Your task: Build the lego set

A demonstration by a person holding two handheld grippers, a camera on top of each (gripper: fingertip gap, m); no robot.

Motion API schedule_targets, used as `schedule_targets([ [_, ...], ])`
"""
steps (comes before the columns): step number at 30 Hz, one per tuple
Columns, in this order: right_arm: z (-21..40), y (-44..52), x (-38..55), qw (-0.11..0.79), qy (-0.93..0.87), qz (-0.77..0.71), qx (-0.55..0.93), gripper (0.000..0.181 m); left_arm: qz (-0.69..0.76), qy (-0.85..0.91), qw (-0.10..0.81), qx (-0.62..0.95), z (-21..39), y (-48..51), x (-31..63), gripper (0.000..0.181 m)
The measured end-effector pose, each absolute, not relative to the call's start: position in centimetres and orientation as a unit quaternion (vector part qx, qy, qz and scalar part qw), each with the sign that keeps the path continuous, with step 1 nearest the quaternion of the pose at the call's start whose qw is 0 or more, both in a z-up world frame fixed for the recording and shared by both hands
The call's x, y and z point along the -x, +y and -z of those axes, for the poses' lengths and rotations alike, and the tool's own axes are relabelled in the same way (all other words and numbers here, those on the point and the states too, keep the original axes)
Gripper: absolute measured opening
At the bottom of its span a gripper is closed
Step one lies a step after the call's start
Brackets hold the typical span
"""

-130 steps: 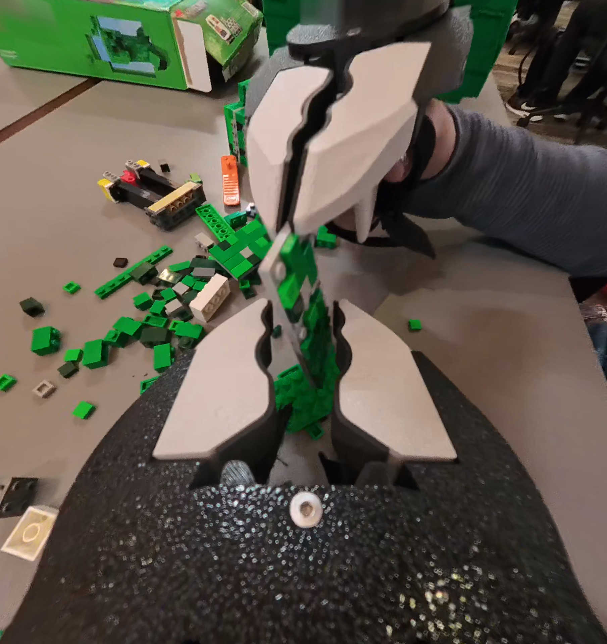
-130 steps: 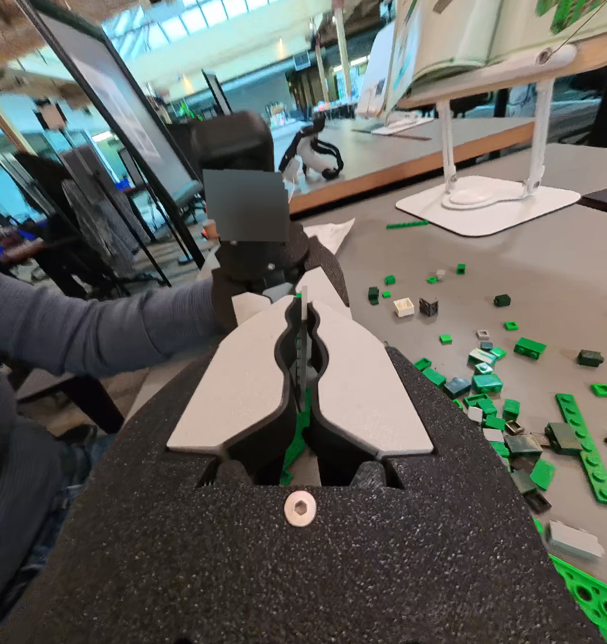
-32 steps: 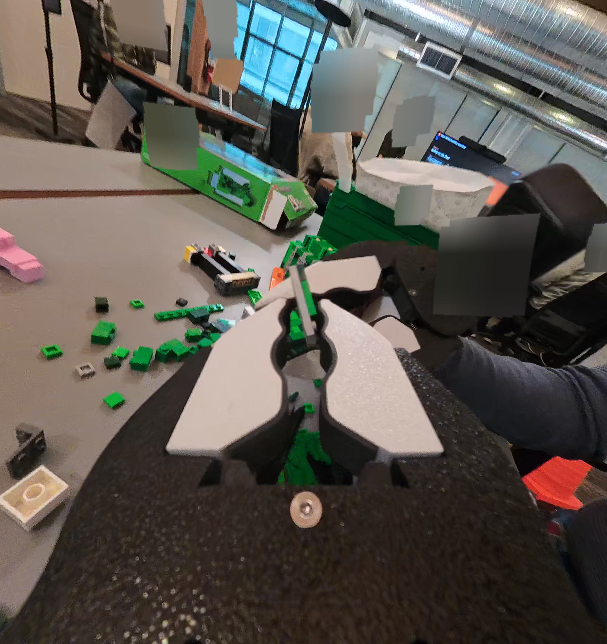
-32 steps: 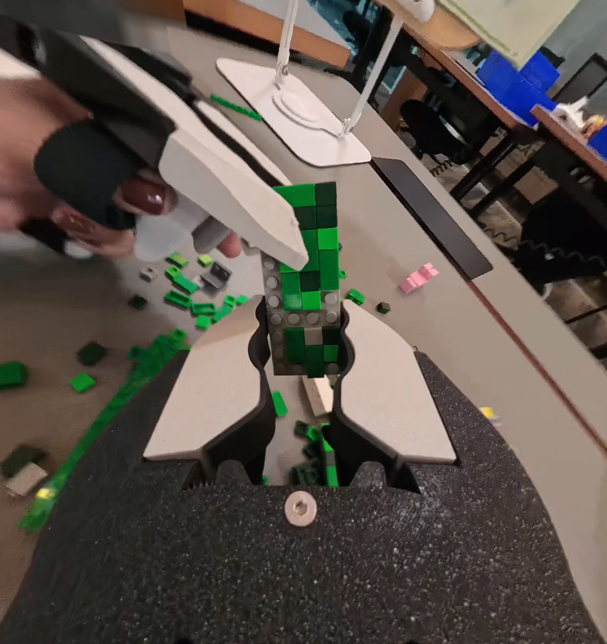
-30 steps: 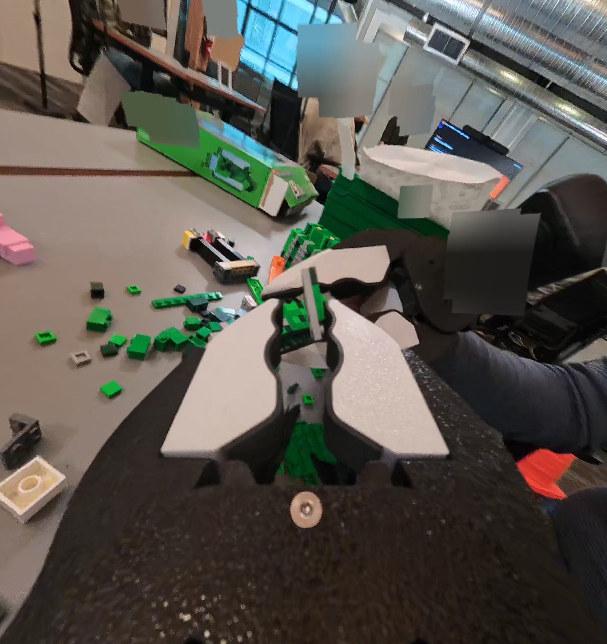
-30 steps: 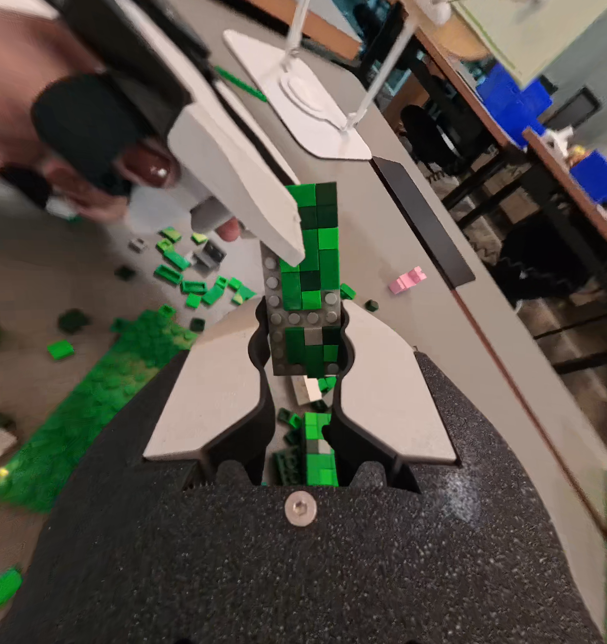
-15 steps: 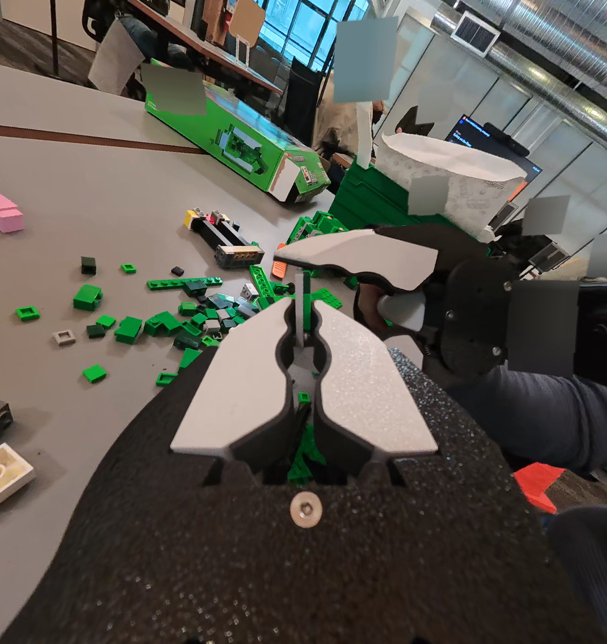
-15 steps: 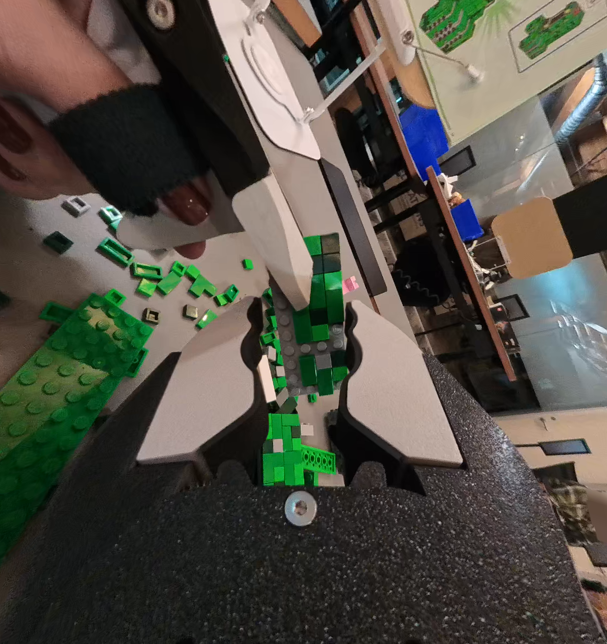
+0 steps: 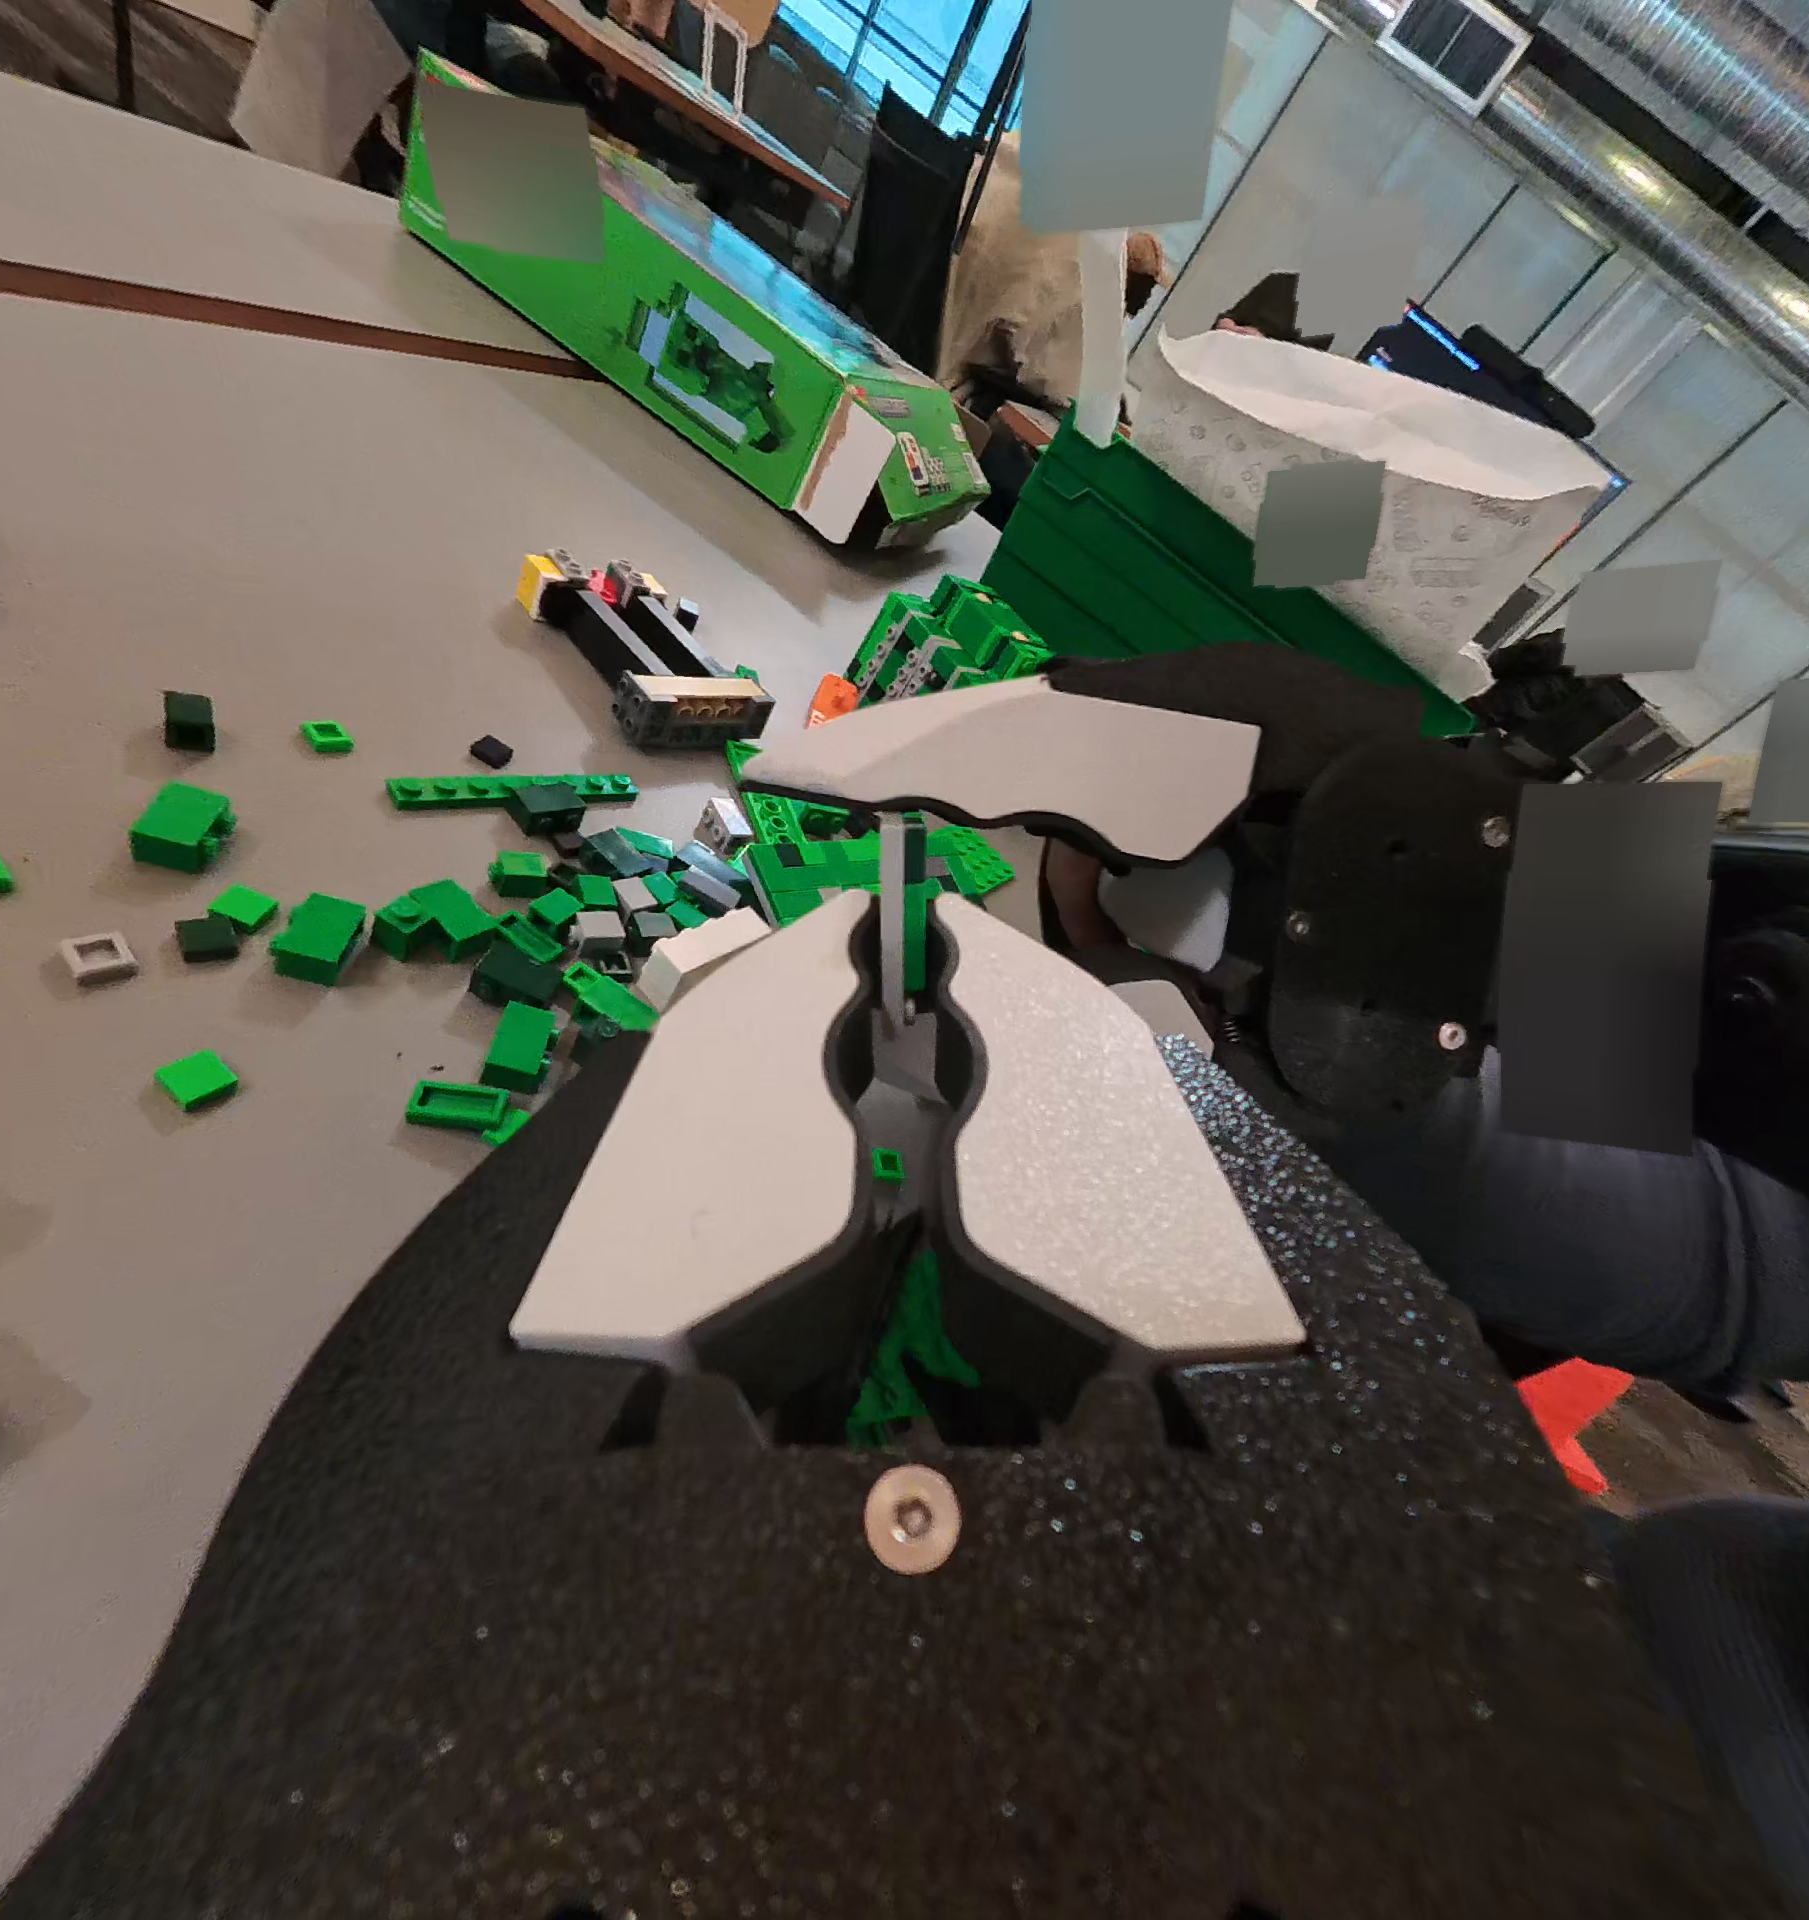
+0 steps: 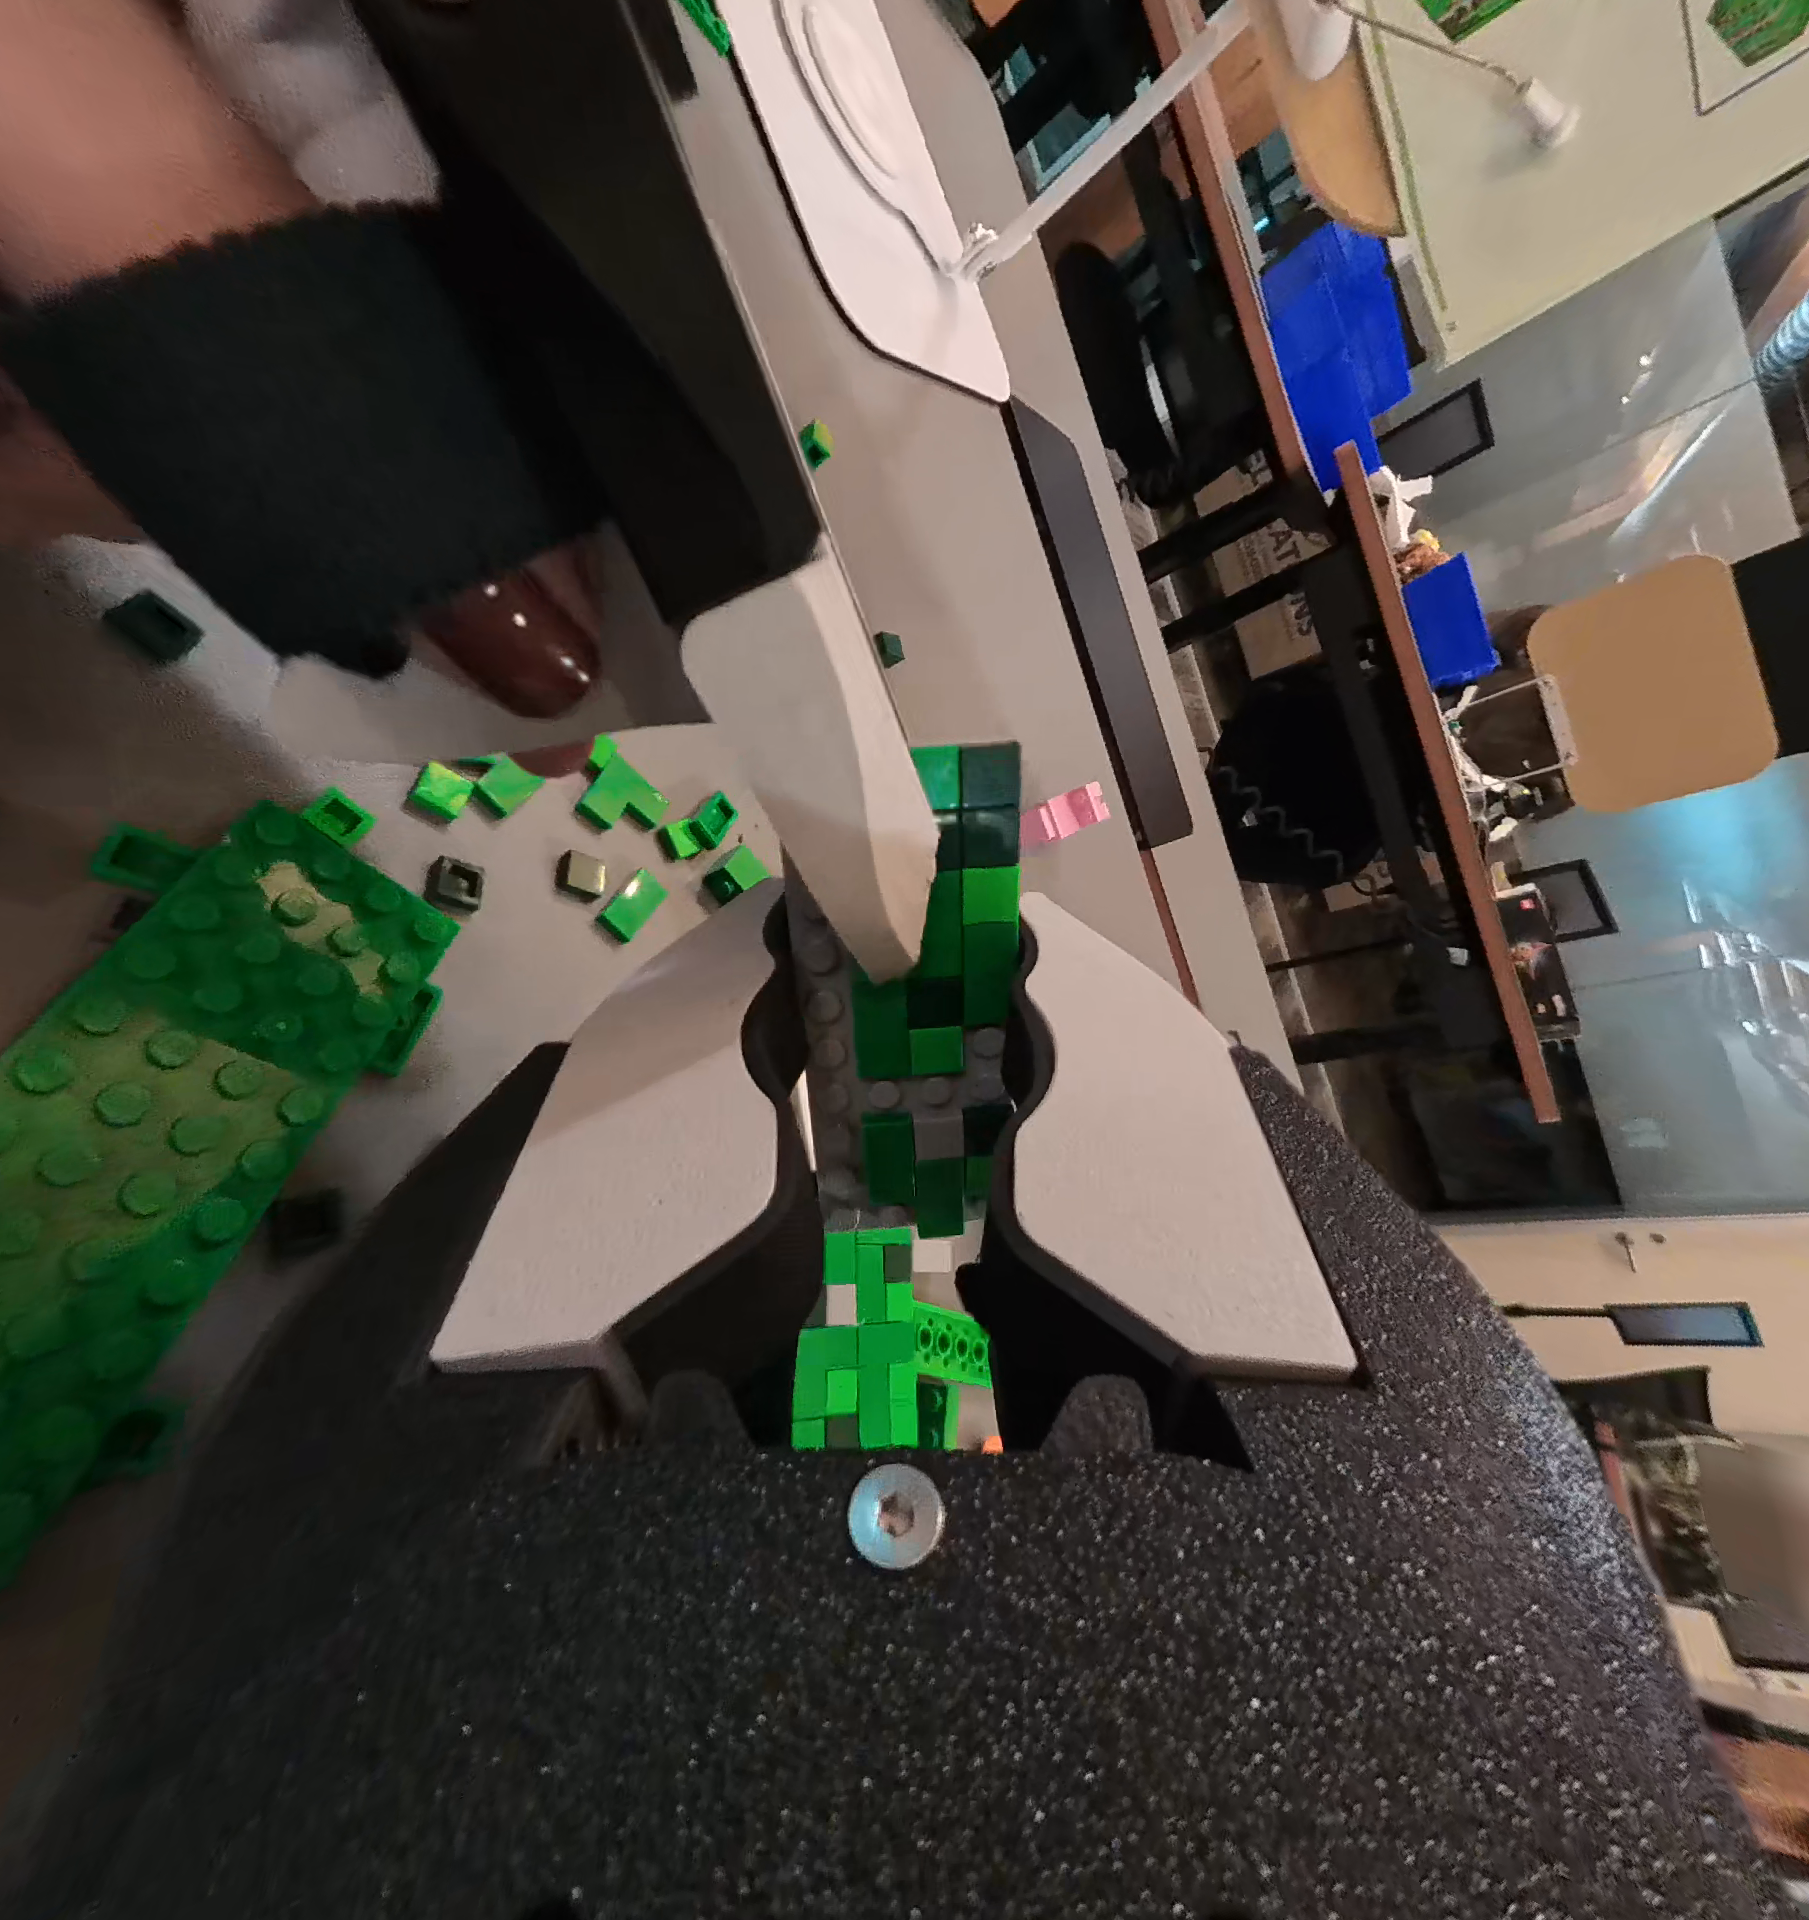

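Left gripper [image 9: 905, 925]: fingers closed down to a narrow gap, the grey-and-green lego panel [image 9: 902, 914] being clamped edge-on between them. In the right wrist view the same panel [image 10: 936, 1023] is being seen face-on: grey studded plate partly tiled in light and dark green, standing upright between the right gripper [image 10: 905, 935] fingers. Right gripper is being held at medium width, both fingers pressing the panel's side edges. One left-gripper finger [image 10: 838, 790] is being laid across the panel's tiled face from above-left. Panel is being held clear of the grey table [image 9: 256, 499], above the loose pile of green pieces [image 9: 526, 935]. A large green baseplate [image 10: 152, 1091] is lying flat on the table at left in the right wrist view. A black-and-yellow sub-assembly [image 9: 640, 655] and the green set box [image 9: 692, 343] are being seen farther back. A pink brick figure [image 10: 1061, 821] is showing beyond the panel.
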State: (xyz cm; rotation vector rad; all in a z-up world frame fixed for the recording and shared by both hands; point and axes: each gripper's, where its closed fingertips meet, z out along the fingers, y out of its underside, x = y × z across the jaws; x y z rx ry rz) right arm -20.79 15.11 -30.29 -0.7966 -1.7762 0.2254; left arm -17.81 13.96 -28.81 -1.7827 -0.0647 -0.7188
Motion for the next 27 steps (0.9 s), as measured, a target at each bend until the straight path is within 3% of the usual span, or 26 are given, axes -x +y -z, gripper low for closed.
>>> schedule_targets([
  [18,29.9,16.6,22.5,0.648,-0.693,0.05,0.311,0.034,0.331,-0.154,0.571,0.736,29.2,14.6,19.8,0.008],
  [27,30.7,15.1,22.0,0.598,-0.747,-0.04,0.286,0.034,0.321,-0.063,0.548,0.77,29.7,13.8,19.0,0.007],
])
